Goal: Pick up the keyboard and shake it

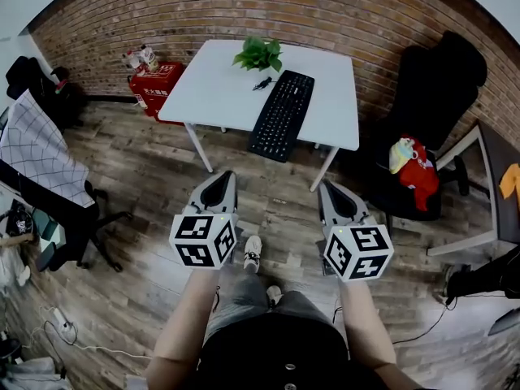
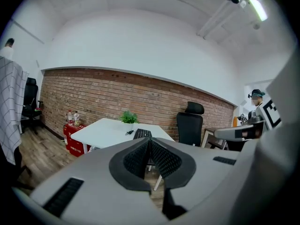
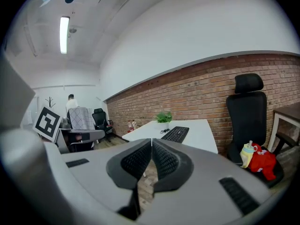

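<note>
Left gripper: ribbed pads pressed together, nothing between them. Right gripper: same, pads closed tip to tip, empty. Both are held side by side, apart from each other, in front of the person's legs and over the wood-plank floor. They point toward a white table and are well short of it. Keyboard: black, lies flat on the table's right half, set at a slant. Its near end is at the table's front edge, its far end toward a potted green plant at the back edge. Small dark item between plant and keyboard, kind not clear. Neither gripper touches the keyboard. Brick wall behind the table. Red crate with bottles on top stands on the floor at the table's left. Black office chair to the right, red soft toy on its seat. Checked cloth draped over another chair, far left.
</note>
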